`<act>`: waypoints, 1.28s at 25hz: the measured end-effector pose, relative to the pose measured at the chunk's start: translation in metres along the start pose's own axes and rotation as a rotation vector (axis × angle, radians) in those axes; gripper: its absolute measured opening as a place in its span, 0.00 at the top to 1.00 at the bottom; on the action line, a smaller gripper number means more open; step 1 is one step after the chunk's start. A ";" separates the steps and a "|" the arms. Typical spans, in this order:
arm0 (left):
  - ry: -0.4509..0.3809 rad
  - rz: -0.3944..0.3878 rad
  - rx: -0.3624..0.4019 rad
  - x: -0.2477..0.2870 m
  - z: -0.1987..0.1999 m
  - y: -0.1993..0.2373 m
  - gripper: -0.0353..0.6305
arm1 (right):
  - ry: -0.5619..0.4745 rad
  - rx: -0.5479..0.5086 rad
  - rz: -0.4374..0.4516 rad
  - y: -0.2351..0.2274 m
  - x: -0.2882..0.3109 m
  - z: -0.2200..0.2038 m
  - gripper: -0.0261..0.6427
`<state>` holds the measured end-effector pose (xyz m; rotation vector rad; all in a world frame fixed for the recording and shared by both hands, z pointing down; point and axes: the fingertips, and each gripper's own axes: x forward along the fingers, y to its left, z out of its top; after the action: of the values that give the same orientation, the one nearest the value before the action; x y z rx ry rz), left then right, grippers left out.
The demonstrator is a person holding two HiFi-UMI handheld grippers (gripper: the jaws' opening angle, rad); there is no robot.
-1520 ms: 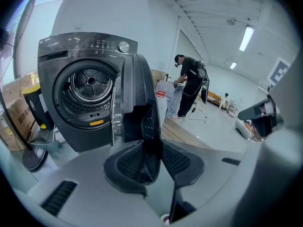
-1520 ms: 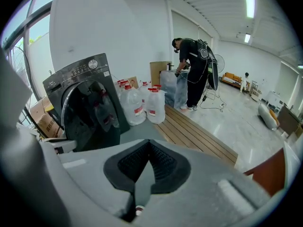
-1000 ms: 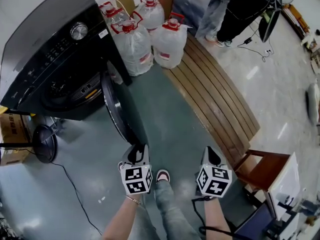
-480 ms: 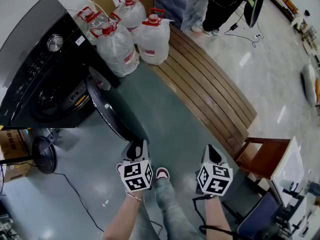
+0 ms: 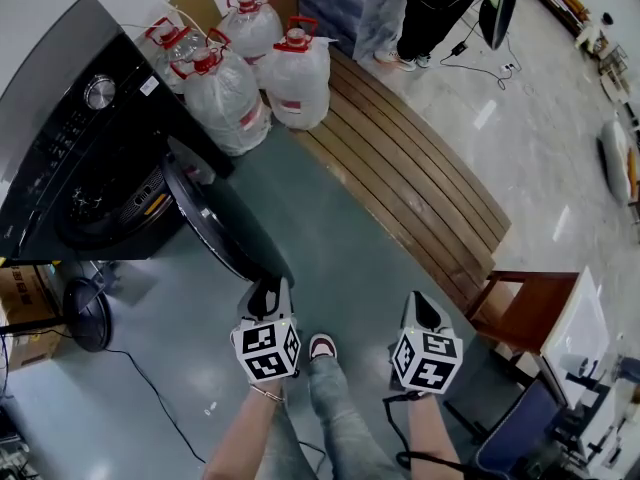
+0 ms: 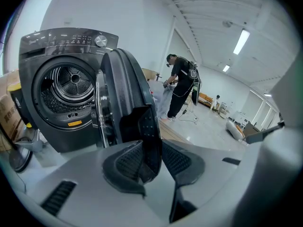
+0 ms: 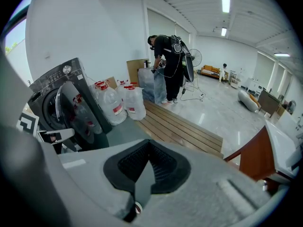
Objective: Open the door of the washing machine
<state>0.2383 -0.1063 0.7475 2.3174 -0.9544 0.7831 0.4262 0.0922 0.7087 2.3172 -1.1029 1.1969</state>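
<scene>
The door stands swung wide from the washer, edge-on to the person, with the drum showing behind it. The left tongs are clamped on the door's outer rim, one pad on each side. The right tongs hang well apart over the floor, jaws together and empty. Water jugs stand just beside the washer, next to wooden slats. A person stands beyond.
</scene>
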 end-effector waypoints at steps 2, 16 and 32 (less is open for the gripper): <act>-0.004 -0.002 0.000 0.000 0.000 0.000 0.76 | -0.001 -0.003 0.006 0.003 -0.001 -0.001 0.95; 0.023 -0.030 0.011 -0.054 0.022 0.001 0.76 | -0.006 -0.056 0.116 0.069 -0.035 0.018 0.95; -0.336 0.294 -0.105 -0.283 0.172 0.154 0.80 | -0.172 -0.304 0.430 0.263 -0.129 0.146 0.95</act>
<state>0.0108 -0.1840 0.4722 2.2866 -1.4709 0.4426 0.2643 -0.1006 0.4991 2.0363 -1.7756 0.8859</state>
